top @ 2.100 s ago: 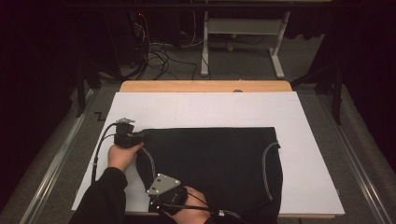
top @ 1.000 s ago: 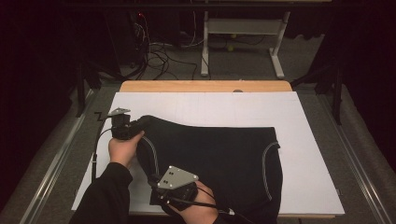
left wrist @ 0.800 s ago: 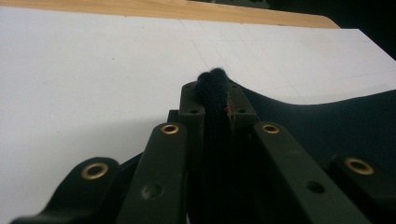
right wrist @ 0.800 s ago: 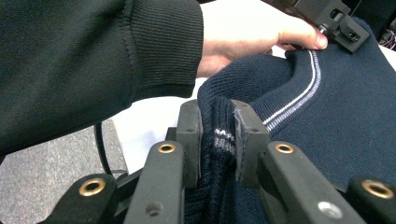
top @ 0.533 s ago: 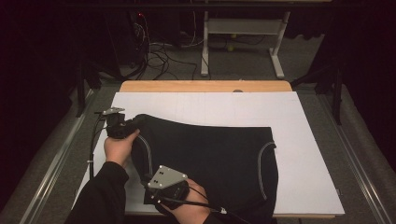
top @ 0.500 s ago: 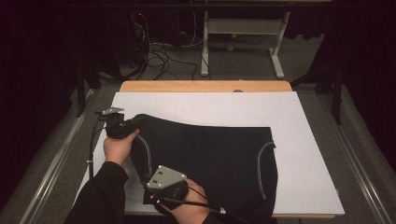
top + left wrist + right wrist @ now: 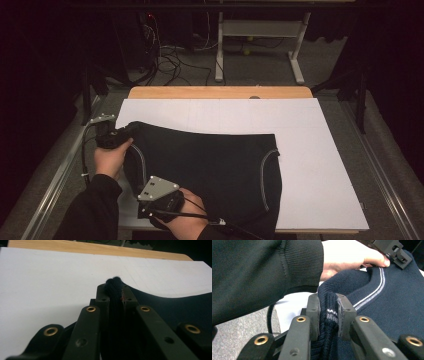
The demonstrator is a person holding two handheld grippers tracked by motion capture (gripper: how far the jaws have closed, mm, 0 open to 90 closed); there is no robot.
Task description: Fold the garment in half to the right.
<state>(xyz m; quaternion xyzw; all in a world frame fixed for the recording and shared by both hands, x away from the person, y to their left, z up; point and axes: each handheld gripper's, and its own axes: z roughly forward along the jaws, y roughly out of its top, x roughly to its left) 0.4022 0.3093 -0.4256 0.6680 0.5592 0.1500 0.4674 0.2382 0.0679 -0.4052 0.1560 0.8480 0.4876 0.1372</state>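
at the left edge of the white tabletop (image 7: 310,165), the left tool (image 7: 125,134) is clamped on a bunched fold of the dark knit garment (image 7: 210,165), at its far left corner; in the left gripper view the cloth stands pinched between the two black jaws, with bare white surface beyond. the person's left hand (image 7: 111,157) holds that tool, its dark sleeve (image 7: 90,210) coming in from the near edge. just right of it and nearer, the right tool (image 7: 328,315) is clamped on the garment's near left edge, beside a thin pale stripe (image 7: 372,290) in the knit. the garment lies flat across the middle of the tabletop, its right side reaching past the centre, well apart from the right edge.
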